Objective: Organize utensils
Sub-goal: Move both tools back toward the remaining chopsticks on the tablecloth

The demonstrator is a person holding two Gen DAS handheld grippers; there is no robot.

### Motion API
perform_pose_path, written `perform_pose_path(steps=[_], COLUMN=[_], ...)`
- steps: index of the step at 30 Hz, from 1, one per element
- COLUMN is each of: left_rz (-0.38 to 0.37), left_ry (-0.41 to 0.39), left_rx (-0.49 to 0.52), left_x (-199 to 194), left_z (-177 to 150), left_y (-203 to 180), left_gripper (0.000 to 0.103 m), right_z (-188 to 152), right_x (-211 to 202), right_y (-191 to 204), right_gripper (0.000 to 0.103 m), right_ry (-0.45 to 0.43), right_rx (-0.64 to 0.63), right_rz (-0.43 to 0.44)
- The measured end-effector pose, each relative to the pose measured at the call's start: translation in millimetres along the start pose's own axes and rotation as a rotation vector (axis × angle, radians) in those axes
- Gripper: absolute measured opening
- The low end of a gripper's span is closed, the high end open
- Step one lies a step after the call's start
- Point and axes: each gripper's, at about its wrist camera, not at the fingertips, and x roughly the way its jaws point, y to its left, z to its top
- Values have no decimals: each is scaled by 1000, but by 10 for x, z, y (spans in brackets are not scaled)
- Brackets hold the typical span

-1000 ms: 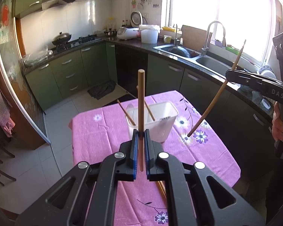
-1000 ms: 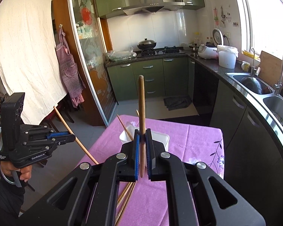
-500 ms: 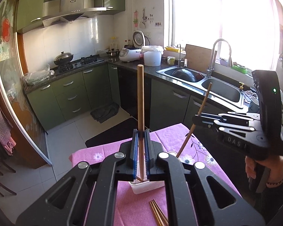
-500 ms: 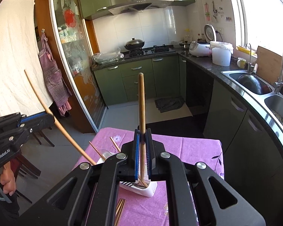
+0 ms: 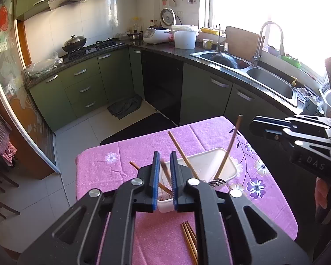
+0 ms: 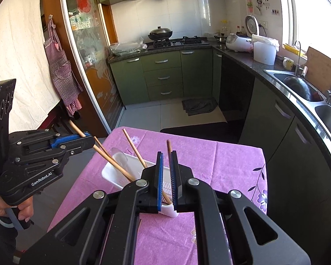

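Observation:
A white plastic bin (image 5: 209, 165) stands on the purple flowered tablecloth (image 5: 143, 152) and holds several wooden chopsticks leaning on its walls, plus a fork (image 5: 217, 182). My left gripper (image 5: 164, 176) hovers just above the bin's near end, jaws slightly apart, with a chopstick (image 5: 165, 174) loose between them, its lower end in the bin. My right gripper (image 6: 166, 176) is over the bin (image 6: 119, 172) too, jaws apart, with a chopstick (image 6: 169, 149) leaning just beyond them. In the right wrist view the left gripper (image 6: 86, 137) still has a chopstick (image 6: 112, 161) passing through it.
Several loose chopsticks (image 5: 189, 238) lie on the cloth near me. A clear spoon (image 6: 119, 156) leans in the bin. Green kitchen cabinets (image 5: 86, 88), a sink (image 5: 269, 84) and a stove (image 5: 88, 48) ring the room beyond the table.
Both grippers came down over the bin and their jaws parted. The chopsticks they held upright now lean with their lower ends in the bin.

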Motion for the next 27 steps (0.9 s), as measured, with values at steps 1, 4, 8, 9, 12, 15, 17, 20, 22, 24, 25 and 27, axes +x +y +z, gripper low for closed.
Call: perform_pose_path(steps=[1,4,8,9,12,15,17,20,22,24,25,27], left_rz=[1,-4,-3,1,-6,-28,-44,-77,-89,-100,-109,-118], left_ry=[-1,-15,-25,-21,20,113,200,340,411,472,497,526], left_rx=[-3,-8,-13,-15,-23,-43,-54,-71,-89,-101,-110,-112], left_x=[-25,-169,-379,-415,-447,-335,-175,138,333,516,590,696], left_z=[-4,-17,-104,-148,-346,-668,-928,-1314,-1521,-1675,-1735,-1804], left_y=[8,39,65,75,95,103,87,26,-13,-73,-102,-170], left_gripper=[13,13,20,20,20,20,20,20,20,19,19,19], right_z=[-3,-53,-268,-360,-708,-1116,-1371,-1635,-1786,-1899,-1953,-2015], right_x=[-68,-354,-674,-718,-744,-628,-488,-249,-120,6,60,152], right_y=[18,79,152,164,159,97,39,-61,-96,-92,-83,-76], right_gripper=[7,7,12,12,12,12,14,15,15,15,15,15], right_ry=[-9,-49,-75,-70,-31,40,91,167,202,234,249,272], right_rx=[-2,-8,-25,-28,-23,1,15,47,60,64,64,65], right_rz=[5,24,32,35,41,46,29,24,25,29,33,41])
